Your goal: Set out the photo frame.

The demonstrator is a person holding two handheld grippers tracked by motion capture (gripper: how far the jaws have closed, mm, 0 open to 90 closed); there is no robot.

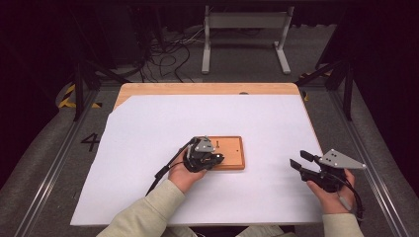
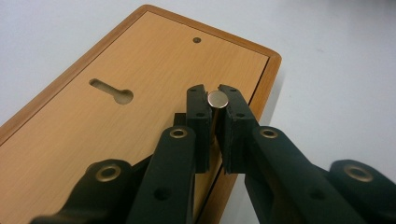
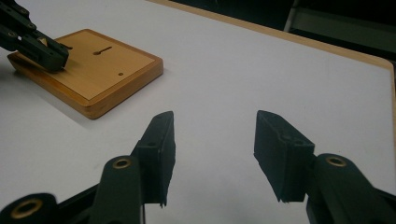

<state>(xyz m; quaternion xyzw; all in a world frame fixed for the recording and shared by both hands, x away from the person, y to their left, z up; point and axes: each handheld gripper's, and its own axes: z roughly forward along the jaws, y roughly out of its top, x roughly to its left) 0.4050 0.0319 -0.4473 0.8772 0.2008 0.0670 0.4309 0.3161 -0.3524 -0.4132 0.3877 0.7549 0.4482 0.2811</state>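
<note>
Gripping a small metal pin (image 2: pixel 217 99), the left gripper (image 2: pixel 212 100) has its pads pressed on either side of the shaft, with the round silvery head showing between the tips at the middle of the left gripper view. The pin stands upright near the right edge of the board (image 2: pixel 116 60), a flat wooden piece with a keyhole slot (image 2: pixel 112 91) in the left half of that view and a small hole (image 2: pixel 196 40) near the top. In the high view the board (image 1: pixel 232 148) lies at the middle of the white sheet (image 1: pixel 148 128), with the left gripper (image 1: pixel 210 158) on its left end.

The right gripper (image 3: pixel 212 154) hangs apart at the lower right of the high view, its jaws wide and holding nothing, over bare sheet.

The step in hand looks like taking hold of the pin. Whether it sits in a hole in the board cannot be told. The next move probably calls for a straight lift, keeping the pin upright so it does not bind or slip.
</note>
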